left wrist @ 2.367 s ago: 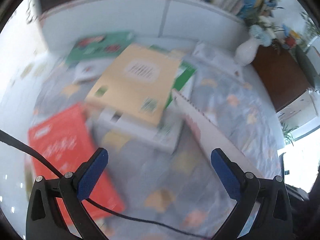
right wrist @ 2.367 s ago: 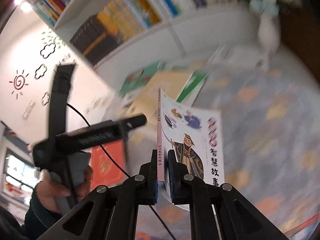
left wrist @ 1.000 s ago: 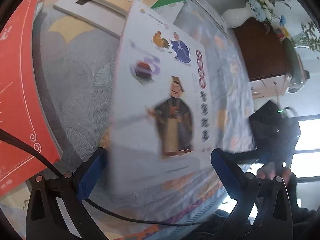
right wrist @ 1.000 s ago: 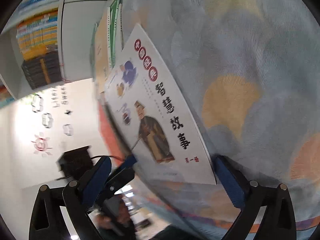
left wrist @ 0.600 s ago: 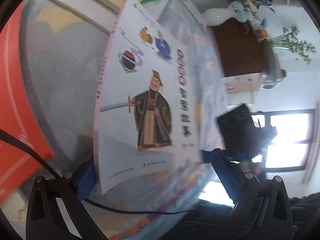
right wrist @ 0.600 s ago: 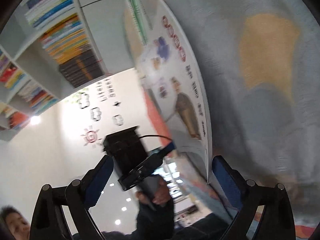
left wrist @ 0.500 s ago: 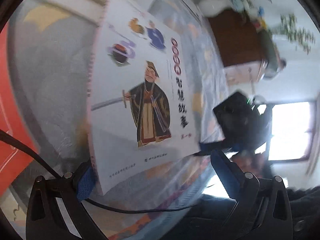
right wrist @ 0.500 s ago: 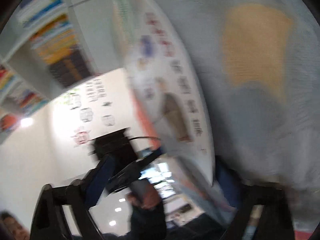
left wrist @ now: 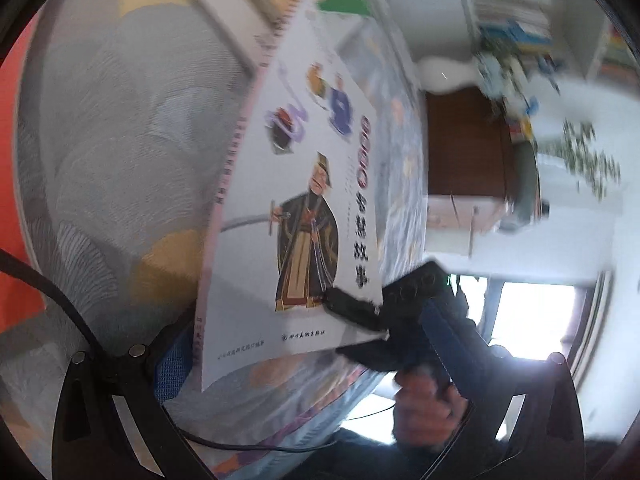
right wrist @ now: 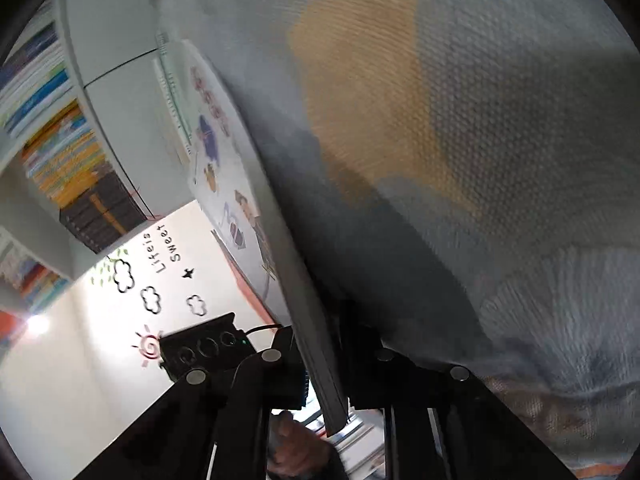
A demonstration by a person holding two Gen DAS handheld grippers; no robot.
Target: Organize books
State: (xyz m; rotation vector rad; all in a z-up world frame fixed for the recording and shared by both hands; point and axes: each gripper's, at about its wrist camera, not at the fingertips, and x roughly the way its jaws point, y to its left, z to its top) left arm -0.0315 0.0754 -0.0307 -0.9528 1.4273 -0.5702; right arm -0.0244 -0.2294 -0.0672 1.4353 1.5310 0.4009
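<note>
A white storybook (left wrist: 296,216) with a robed swordsman on its cover lies tilted over the patterned tablecloth (left wrist: 120,152). My left gripper (left wrist: 308,352) is open, its left blue pad beside the book's near spine corner. My right gripper (right wrist: 320,364) is shut on the book's edge (right wrist: 316,356), which I see edge-on in the right wrist view. In the left wrist view the right gripper's black fingers (left wrist: 356,312) clamp the book's near right corner.
A red book (left wrist: 16,184) lies at the left. Tan, white and green books (left wrist: 256,0) are stacked further back. A white vase (left wrist: 444,76) and a brown cabinet (left wrist: 464,148) stand at the right. Bookshelves (right wrist: 60,152) line the wall.
The right gripper let go of the book, laid it flat, then closed again on its near edge. The left gripper moved in close beside the book and stayed open.
</note>
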